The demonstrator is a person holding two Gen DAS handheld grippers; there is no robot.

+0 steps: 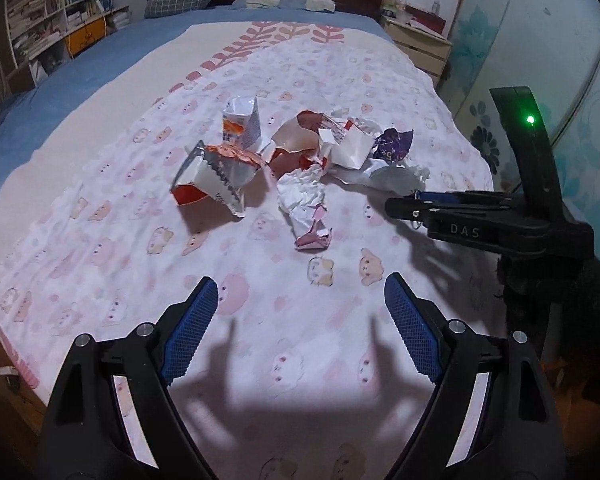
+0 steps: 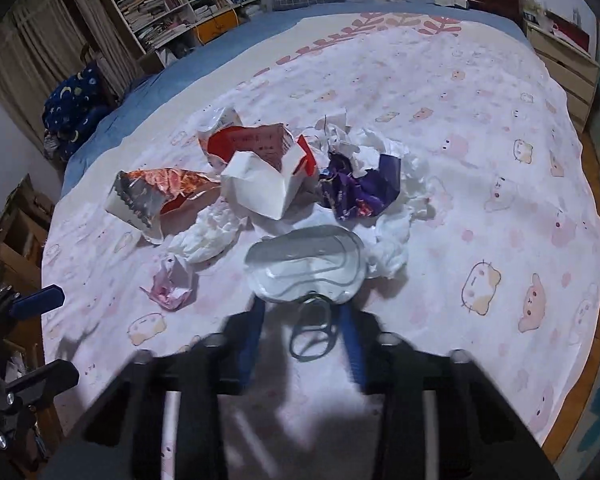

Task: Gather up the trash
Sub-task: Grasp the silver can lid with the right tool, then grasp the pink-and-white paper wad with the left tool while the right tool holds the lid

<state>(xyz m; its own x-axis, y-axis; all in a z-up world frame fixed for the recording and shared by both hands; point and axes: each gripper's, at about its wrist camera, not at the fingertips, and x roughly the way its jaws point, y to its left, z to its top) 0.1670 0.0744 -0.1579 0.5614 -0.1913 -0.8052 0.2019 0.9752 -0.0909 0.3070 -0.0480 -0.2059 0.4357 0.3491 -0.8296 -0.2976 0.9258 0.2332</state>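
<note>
Bed (image 1: 80, 92) with blue sheet, filling most of both views; dark headboard and pillows at far end. Pale cover (image 1: 100, 240) printed with pink cartoon animals, spread over the sheet. Bookshelf (image 1: 52, 12) beside the bed on one side, pale nightstand (image 1: 420, 48) on the other. Trash pile (image 1: 300, 152) located on the cover, near the middle of the bed, ahead of both tongs. Left gripper (image 1: 300, 284) above bare cover on the near side of the pile, released: blue pads spread wide, nothing between them, no contact with any item. Right gripper (image 2: 302, 306) at the near edge of the pile, motion-blurred, pads partly drawn together but not meeting; clamped on anything or not: cannot tell. Pile contents, in descending size: orange foil pouch (image 2: 160, 188) at the left in the right wrist view; red-and-white carton (image 2: 252, 140) at the back; white folded carton (image 2: 256, 188) touching it in front; purple wrapper (image 2: 360, 192) beside that, ringed by white tissue (image 2: 208, 240); clear plastic piece (image 2: 304, 260) just ahead of the right fingertips; pink crumpled paper (image 2: 172, 284) slightly apart; green loop (image 2: 312, 336) lying between the right pads.
</note>
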